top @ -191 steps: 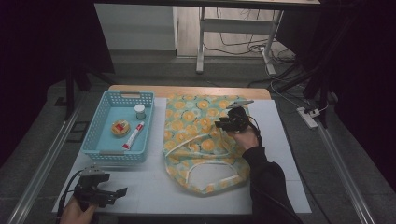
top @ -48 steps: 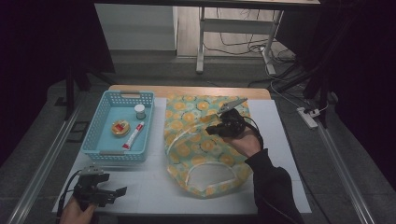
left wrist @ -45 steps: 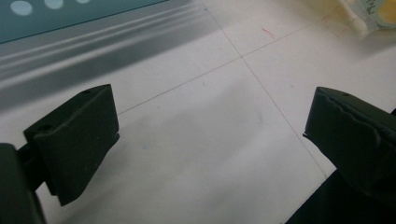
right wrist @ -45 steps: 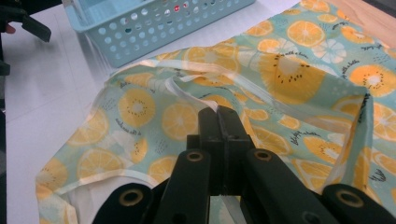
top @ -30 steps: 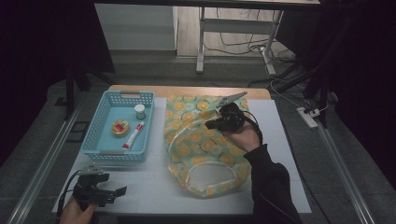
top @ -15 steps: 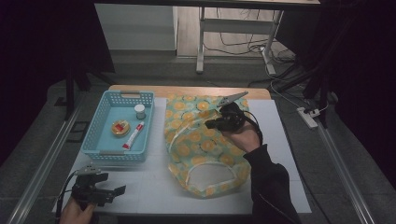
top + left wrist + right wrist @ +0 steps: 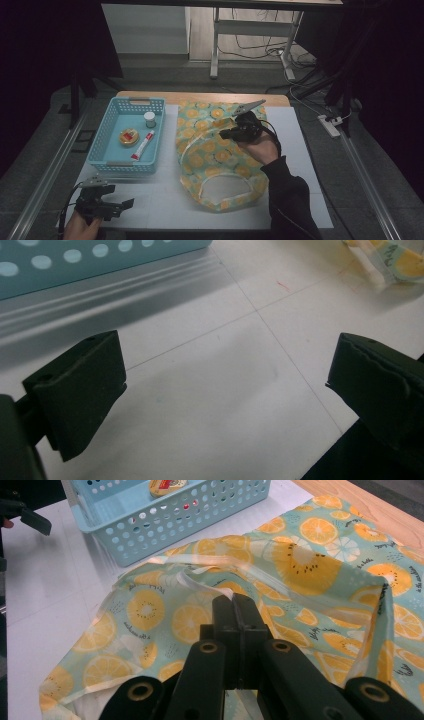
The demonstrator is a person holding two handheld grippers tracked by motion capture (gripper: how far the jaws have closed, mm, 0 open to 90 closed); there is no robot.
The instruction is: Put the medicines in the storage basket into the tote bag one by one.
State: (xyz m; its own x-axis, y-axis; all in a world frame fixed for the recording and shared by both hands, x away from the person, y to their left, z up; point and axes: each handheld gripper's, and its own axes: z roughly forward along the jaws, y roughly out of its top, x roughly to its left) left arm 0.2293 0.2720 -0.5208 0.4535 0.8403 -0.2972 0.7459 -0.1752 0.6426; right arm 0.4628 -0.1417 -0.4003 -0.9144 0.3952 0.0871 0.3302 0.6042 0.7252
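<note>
Nearest you, your left hand-held gripper (image 7: 107, 206) rests low over the bare white tabletop (image 7: 160, 197), its jaws standing wide apart on nothing; should you leave it idle, the bag has no second anchor. Farther in, the citrus-print bag (image 7: 220, 160) lies flat at the middle of the tabletop, its mouth turned toward you and its pale strap (image 7: 197, 582) looping across the fabric. Your right hand-held gripper (image 7: 234, 602) has its jaws pressed together on what looks like that strap or a fold of fabric beside it (the pinch itself is hidden behind the jaw tips). A thin, slick band may slide out if you pull sharply, and an unsteadied bag would drag instead of opening. Beyond, to the left, the blue basket (image 7: 102, 145) holds a tube (image 7: 142, 145), a round tin (image 7: 128, 136) and a small jar (image 7: 149, 119); a dragged bag could nudge it.
</note>
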